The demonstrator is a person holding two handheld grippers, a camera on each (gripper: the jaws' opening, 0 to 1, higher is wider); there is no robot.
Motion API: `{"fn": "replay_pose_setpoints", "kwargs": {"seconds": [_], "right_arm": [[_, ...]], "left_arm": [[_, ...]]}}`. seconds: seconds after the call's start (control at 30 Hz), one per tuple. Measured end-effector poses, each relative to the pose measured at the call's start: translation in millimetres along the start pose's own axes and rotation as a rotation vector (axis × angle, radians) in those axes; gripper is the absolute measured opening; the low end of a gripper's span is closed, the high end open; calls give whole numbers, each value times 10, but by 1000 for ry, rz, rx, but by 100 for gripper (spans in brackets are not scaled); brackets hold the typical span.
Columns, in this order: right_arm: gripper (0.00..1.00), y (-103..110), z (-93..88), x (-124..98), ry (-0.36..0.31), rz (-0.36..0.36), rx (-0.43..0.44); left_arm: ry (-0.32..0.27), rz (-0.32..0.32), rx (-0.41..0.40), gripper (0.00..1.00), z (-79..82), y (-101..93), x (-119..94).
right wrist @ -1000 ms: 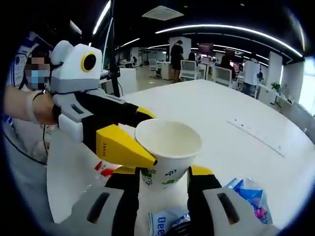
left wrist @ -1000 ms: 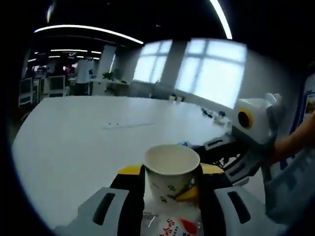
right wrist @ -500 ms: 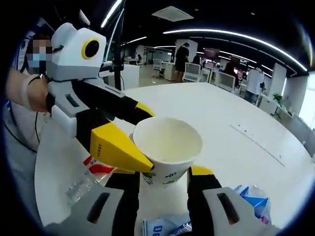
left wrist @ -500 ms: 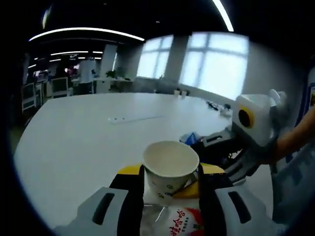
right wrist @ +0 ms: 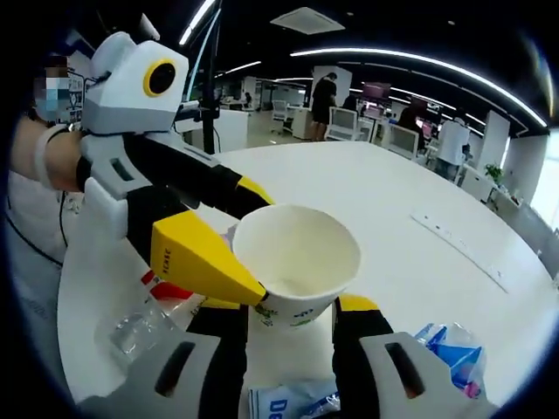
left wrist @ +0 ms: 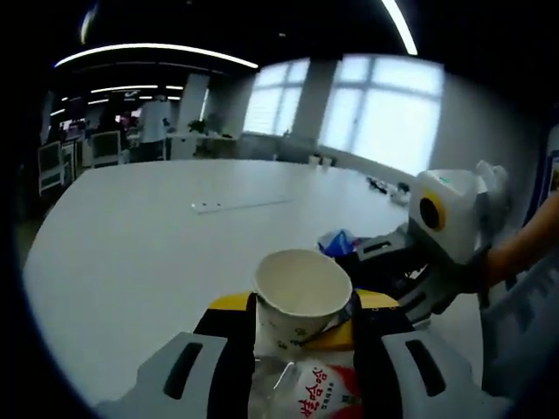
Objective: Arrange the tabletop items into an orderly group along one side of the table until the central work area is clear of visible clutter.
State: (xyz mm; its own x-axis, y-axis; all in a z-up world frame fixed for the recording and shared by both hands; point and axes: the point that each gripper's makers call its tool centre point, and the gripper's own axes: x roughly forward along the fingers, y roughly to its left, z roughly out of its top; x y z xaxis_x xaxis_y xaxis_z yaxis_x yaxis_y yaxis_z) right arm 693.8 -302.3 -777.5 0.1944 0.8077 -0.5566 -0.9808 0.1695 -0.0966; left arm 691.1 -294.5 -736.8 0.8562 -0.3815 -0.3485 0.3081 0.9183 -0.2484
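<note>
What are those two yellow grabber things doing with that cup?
A person is holding a gripper in each hand, and both grippers are pinching the same paper cup from opposite sides, up above a big white table. The left gripper comes in from the side in the right gripper view, while the right gripper clamps the cup's lower part. The cup looks empty. A plastic bottle and a blue snack packet lie on the table below.

White table (left wrist: 131, 236), blue packet (right wrist: 450, 346) (crinkled), clear wrapper (right wrist: 140, 327)
</note>
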Motion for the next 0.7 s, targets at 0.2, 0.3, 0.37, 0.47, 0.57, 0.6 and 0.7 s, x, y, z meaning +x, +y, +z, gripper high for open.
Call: {"fn": "replay_pose_setpoints", "kwargs": {"seconds": [0.2, 0.3, 0.37, 0.47, 0.57, 0.6, 0.7], "right_arm": [[34, -8, -10, -15, 1, -3, 13], [34, -14, -24, -21, 4, -4, 10], [34, -19, -28, -17, 3, -2, 18], [34, -19, -33, -13, 5, -6, 23], [34, -23, -39, -8, 8, -5, 33], [34, -28, -36, -4, 8, -6, 30], [34, -48, -30, 16, 6, -7, 41]], "left_arm": [[-5, 18, -8, 49, -22, 9, -16], [-11, 20, -23, 53, -15, 16, -38], [-18, 27, -14, 56, -3, 23, -74], [-40, 28, -15, 59, 37, 26, -139], [-55, 34, -27, 61, 53, 47, -215], [-58, 37, -32, 61, 51, 55, -246], [-78, 48, -55, 62, 54, 69, -337]]}}
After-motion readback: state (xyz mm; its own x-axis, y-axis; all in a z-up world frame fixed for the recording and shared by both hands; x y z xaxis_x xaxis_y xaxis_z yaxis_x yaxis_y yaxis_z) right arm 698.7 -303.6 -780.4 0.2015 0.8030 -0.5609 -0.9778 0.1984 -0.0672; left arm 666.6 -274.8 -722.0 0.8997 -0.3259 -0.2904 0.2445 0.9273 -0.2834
